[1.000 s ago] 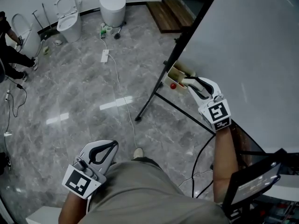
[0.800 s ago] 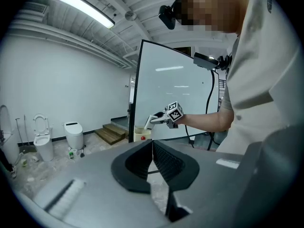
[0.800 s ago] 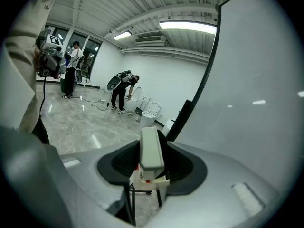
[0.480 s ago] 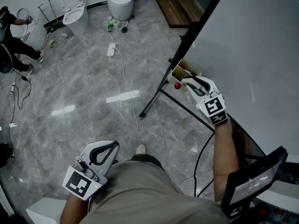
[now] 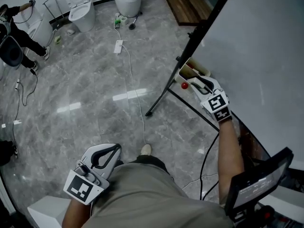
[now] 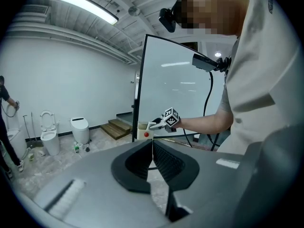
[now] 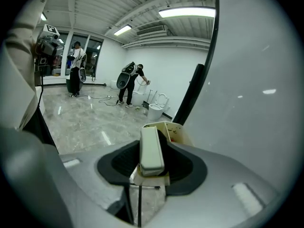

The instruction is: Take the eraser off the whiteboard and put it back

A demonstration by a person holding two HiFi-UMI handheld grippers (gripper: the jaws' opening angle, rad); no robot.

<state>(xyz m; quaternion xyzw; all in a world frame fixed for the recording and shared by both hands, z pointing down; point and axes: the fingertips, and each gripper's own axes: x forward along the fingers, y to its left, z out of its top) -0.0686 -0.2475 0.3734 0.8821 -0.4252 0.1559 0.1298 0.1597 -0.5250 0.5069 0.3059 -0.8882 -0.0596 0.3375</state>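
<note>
My right gripper (image 5: pixel 197 83) (image 7: pixel 151 161) is shut on the eraser (image 7: pixel 151 149), a cream oblong block standing on edge between the jaws. The eraser (image 5: pixel 193 82) hangs just over a small cream box (image 5: pixel 186 73) (image 7: pixel 174 129) fixed at the whiteboard's lower left corner; a red knob (image 5: pixel 184 85) sits on the box's side. The whiteboard (image 5: pixel 266 51) (image 7: pixel 256 80) fills the right. My left gripper (image 5: pixel 105 156) (image 6: pixel 152 152) stays low by the person's hip, jaws together with nothing between them. In the left gripper view the right gripper (image 6: pixel 156 123) shows beside the box (image 6: pixel 142 129).
Black easel legs (image 5: pixel 164 94) spread across the grey marble floor. A white cable (image 5: pixel 135 103) runs to a power strip (image 5: pixel 118 46). Toilets (image 5: pixel 80 8) and wooden steps (image 5: pixel 185 6) stand far off, a person (image 5: pixel 14 30) at far left. A dark screen (image 5: pixel 256 184) is at lower right.
My right gripper has sunk along the whiteboard with the eraser, down to the cream box. The left gripper has stayed by the hip.
</note>
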